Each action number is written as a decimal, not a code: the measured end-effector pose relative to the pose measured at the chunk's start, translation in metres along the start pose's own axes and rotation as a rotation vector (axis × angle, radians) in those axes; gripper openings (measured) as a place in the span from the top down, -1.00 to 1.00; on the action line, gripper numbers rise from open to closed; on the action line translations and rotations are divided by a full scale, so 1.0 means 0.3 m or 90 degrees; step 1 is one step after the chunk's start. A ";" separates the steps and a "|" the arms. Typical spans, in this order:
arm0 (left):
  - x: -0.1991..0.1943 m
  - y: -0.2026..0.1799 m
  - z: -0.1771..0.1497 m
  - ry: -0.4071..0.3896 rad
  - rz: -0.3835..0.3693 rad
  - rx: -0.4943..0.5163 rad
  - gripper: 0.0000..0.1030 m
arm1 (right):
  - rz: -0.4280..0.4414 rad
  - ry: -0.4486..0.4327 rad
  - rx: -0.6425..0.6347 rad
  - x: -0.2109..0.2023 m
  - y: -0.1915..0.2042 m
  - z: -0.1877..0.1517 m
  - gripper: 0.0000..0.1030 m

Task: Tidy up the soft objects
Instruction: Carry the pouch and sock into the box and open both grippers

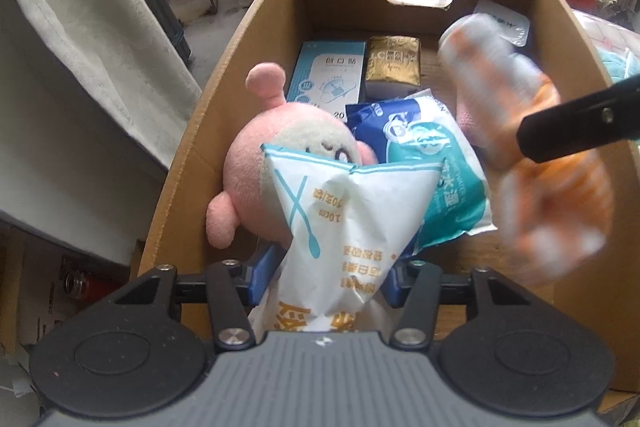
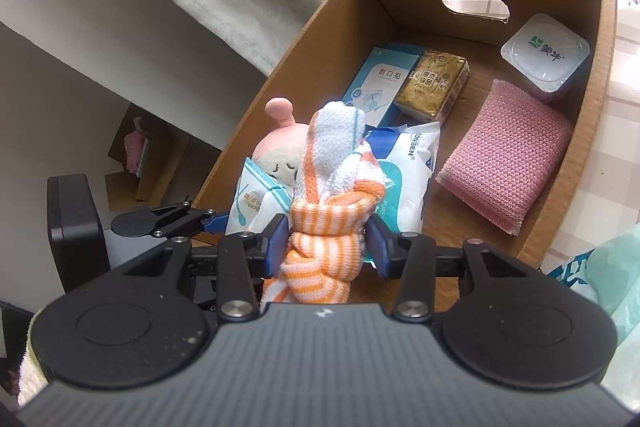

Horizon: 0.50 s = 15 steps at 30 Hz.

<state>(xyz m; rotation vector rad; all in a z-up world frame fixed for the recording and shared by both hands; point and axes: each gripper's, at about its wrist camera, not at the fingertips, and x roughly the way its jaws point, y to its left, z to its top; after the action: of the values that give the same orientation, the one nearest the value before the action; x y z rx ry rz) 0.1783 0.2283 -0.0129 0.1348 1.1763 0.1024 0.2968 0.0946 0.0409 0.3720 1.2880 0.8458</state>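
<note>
The white cotton-swab pouch [image 1: 340,227] is sitting between the fingers [image 1: 262,279] of the left gripper [image 1: 324,279], hanging over the near end of the cardboard box [image 1: 192,131], its top edge resting against the pink plush toy [image 1: 248,171] and the blue wipes pack [image 1: 432,163]. The left fingers look spread a bit wider than the pouch, so it's probably released or nearly so, though contact on the right side can't be fully made out. The real worry: the pouch is propped up, not lying flat, so it could be dragged back out if the gripper is lifted while a pad is snagged on the crinkly film. Over in the right gripper [image 2: 326,243], an orange-striped cloth [image 2: 332,195] is clenched firmly, knotted and held above the same crowded corner. If it's dropped right there it would likely be piled onto the pouch and plush and could spill over the near wall. The two grippers are also close together, so a bump is possible. More free floor is seen by the pink sponge [image 2: 504,155]; the bandage box [image 2: 376,83], gold pack [image 2: 432,83] and yogurt cup [image 2: 544,55] at the far end look safely out of the way.
</note>
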 end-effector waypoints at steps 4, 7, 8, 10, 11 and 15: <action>-0.007 0.030 -0.001 0.005 -0.011 -0.028 -0.28 | 0.002 -0.001 -0.003 -0.002 0.006 0.000 0.18; -0.010 0.038 -0.003 0.005 -0.002 -0.029 -0.29 | 0.005 0.001 -0.007 -0.008 0.015 -0.003 0.18; -0.009 0.036 -0.006 0.005 0.007 -0.025 -0.29 | 0.008 0.003 -0.006 -0.008 0.016 -0.003 0.18; -0.007 0.029 -0.010 0.005 0.008 -0.019 -0.27 | 0.013 0.009 -0.004 -0.004 0.017 -0.005 0.18; -0.009 0.026 -0.008 0.008 0.004 -0.020 -0.26 | 0.014 0.013 -0.003 0.000 0.019 -0.007 0.18; -0.026 0.041 -0.011 0.004 -0.009 -0.036 -0.29 | 0.019 0.040 0.002 0.034 0.031 -0.020 0.18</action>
<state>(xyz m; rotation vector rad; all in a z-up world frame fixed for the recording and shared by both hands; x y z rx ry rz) 0.1722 0.2396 -0.0051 0.0769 1.1791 0.1229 0.2884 0.1068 0.0385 0.3706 1.3446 0.8864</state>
